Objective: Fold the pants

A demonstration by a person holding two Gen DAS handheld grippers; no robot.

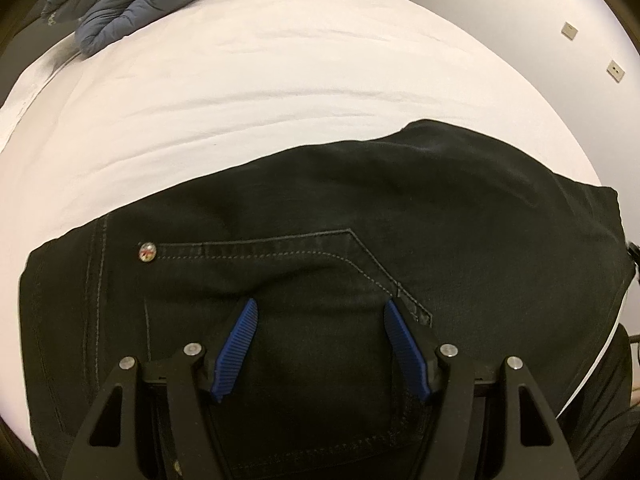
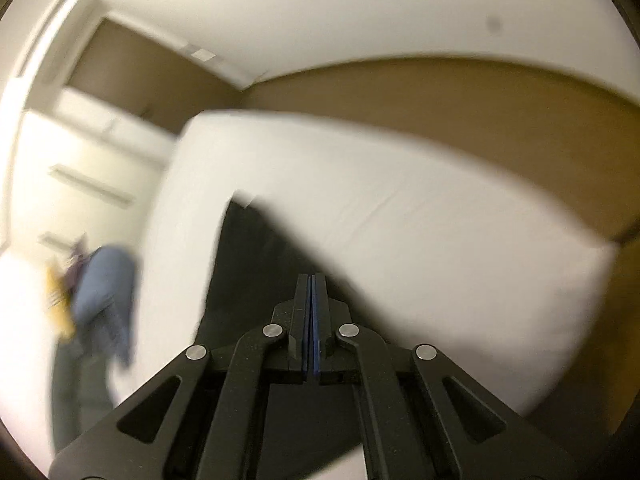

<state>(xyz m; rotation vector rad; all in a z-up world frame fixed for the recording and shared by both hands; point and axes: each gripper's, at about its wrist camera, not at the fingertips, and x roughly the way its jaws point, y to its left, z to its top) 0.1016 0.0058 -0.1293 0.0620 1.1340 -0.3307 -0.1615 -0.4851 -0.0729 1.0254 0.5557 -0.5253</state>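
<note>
The left gripper [image 1: 318,308] has its jaws spread wide, the blue pads [image 1: 236,344] poised directly above the black pants [image 1: 320,216] near the stitched back pocket [image 1: 280,280], gripping nothing; whether the tips rest on the cloth or hover just off it cannot be told. The pants lie flat across the near part of the white bed [image 1: 240,92], a metal rivet [image 1: 147,251] at the pocket corner and a blue quilted jacket [image 1: 132,4] well apart at the far left edge. To the right, the right gripper [image 2: 311,280] has its jaws pressed together, pad against pad; the view is blurred, and no cloth can be made out between the pads, though the dark fabric lies below and ahead of them on the sheet. The step in hand appears to be steadying the seat of the pants while the other hand takes up a fold. Done well, the left jaws should pin or pinch a clean double layer at the pocket, not a loose wrinkle, and the right should catch the edge squarely so the fold lies straight.
</note>
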